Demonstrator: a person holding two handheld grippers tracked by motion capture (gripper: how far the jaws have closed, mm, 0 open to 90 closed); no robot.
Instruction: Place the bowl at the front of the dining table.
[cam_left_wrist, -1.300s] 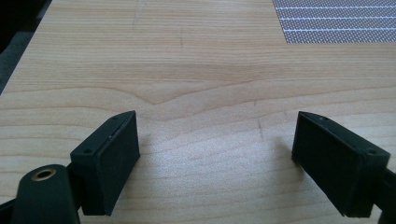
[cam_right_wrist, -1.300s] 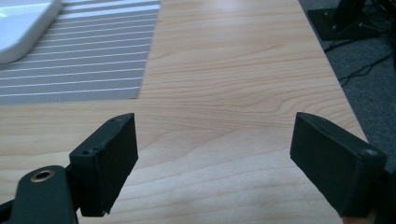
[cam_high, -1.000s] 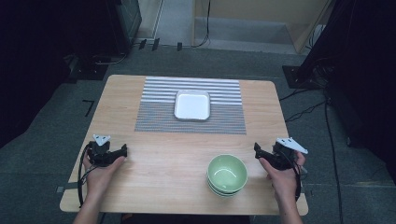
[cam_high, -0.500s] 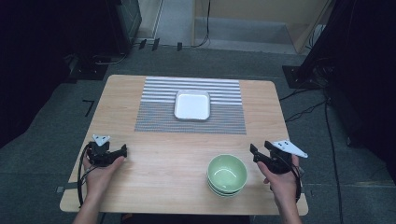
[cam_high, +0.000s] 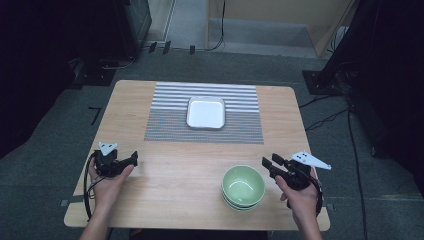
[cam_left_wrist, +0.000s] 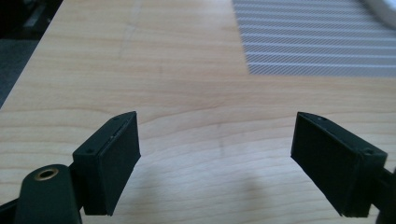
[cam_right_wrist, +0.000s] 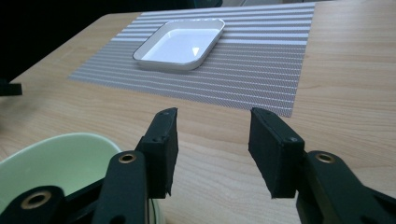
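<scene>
On the wooden bench (cam_high: 165, 170), a pale green bowl (cam_high: 243, 185) sits atop a stack of like bowls near the front edge, empty and glossy inside. My right claw (cam_high: 270, 163) hovers just beside its rim, jaws spread with nothing between them. My left claw (cam_high: 131, 158) rests far to the left, jaws wide apart. A shallow white square dish (cam_high: 206, 112), also empty, lies on the grey striped placemat (cam_high: 240, 97) beyond.
</scene>
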